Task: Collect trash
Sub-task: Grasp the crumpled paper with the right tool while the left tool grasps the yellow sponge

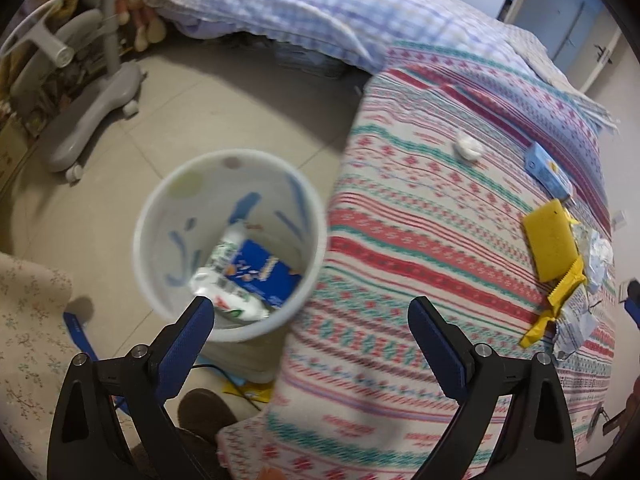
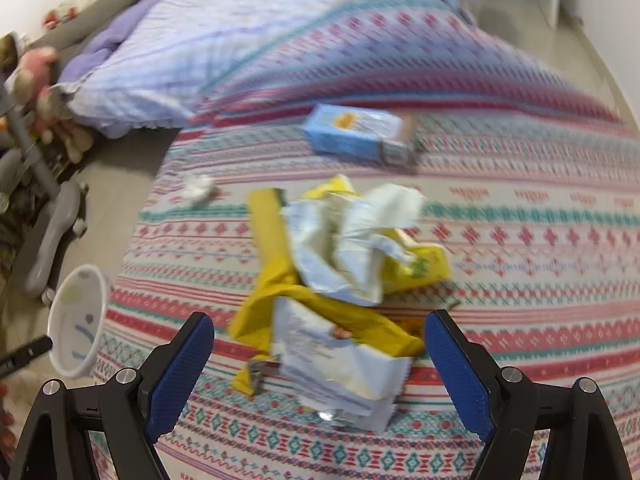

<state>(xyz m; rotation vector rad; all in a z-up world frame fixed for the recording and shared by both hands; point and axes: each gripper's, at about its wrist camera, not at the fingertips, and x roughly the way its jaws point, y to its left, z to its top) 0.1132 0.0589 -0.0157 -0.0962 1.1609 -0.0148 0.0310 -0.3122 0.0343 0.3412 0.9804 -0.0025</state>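
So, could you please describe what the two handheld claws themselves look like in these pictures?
Both look alike. The left claw has two matte black, angular plastic arms with triangular cut-outs and round silver pivot bolts; each finger carries a flat, royal-blue pad with a fine dimpled texture. The right claw shows the same black frame, silver bolts and blue textured pads. No cables, markings or sleeves are visible on either.

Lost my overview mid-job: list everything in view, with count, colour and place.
bin: one, white, on the floor beside the bed
dark blue box: one, inside the bin
white wrapper: one, inside the bin
wrapper pile: one heap, yellow and white, on the bedspread
light blue box: one, on the bedspread beyond the pile
tissue wad: one, white, on the bedspread near its edge
bedspread: one, patterned
pillow: one, lilac check
left gripper: open, empty
right gripper: open, empty
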